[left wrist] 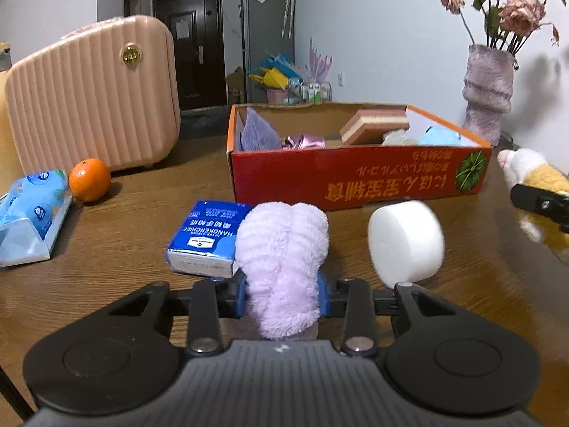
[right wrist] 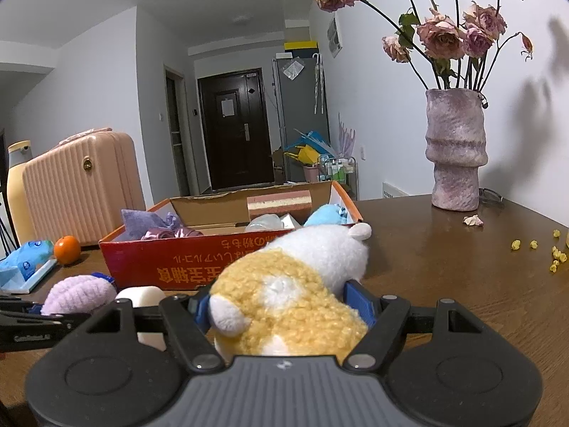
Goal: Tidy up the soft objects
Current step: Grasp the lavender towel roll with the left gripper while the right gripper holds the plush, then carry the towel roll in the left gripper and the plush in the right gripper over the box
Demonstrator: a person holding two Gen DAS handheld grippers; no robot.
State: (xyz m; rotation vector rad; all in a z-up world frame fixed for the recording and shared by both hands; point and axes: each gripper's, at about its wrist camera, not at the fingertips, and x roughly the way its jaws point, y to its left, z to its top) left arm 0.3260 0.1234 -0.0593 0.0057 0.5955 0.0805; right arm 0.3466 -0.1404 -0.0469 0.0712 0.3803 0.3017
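Observation:
My left gripper (left wrist: 282, 293) is shut on a fluffy lilac cloth (left wrist: 282, 249), held just above the wooden table in front of the red cardboard box (left wrist: 355, 178). My right gripper (right wrist: 286, 302) is shut on a white and yellow plush toy (right wrist: 295, 284), to the right of the left gripper and near the box's front wall (right wrist: 185, 267). The plush also shows at the right edge of the left wrist view (left wrist: 537, 192). The box holds a purple cloth (left wrist: 258, 131), a pink ribbon (left wrist: 304, 141), a layered sponge (left wrist: 373, 124) and a blue plush (left wrist: 439, 137).
A white foam roll (left wrist: 405, 242) and a blue tissue pack (left wrist: 209, 235) lie in front of the box. An orange (left wrist: 89, 179), a wipes pack (left wrist: 32, 210) and a pink case (left wrist: 92, 96) stand left. A flower vase (right wrist: 455, 149) stands right, with yellow crumbs (right wrist: 553, 256).

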